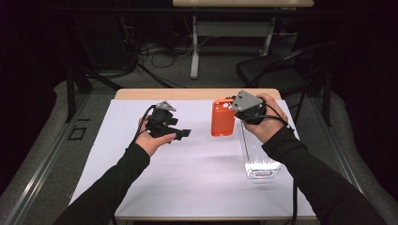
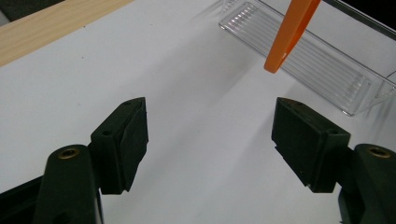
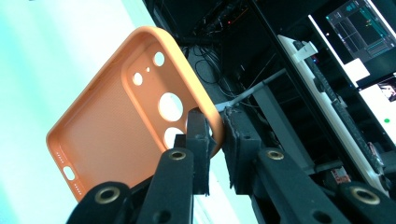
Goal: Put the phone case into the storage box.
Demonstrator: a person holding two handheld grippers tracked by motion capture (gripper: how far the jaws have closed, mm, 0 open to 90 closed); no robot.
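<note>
An orange phone case [image 1: 223, 117] hangs upright above the white table cover, held by its upper edge in my right gripper [image 1: 239, 110]. In the right gripper view the jaws are shut on the rim of the phone case [image 3: 126, 126] beside its camera cut-outs, at the right gripper [image 3: 217, 133]. My left gripper [image 1: 184, 133] is held over the table's left middle, pointing right toward the case. In the left gripper view its jaws stand wide open around bare white surface at the left gripper [image 2: 210, 123], and the edge of the phone case [image 2: 289, 32] shows above.
A clear plastic tray [image 1: 257, 154] lies lengthwise on the white cover [image 1: 187, 178] under my right forearm; the same tray [image 2: 308, 56] shows beyond the left jaws. Behind the table stand a black chair [image 1: 277, 70] and a desk leg with cables on the floor.
</note>
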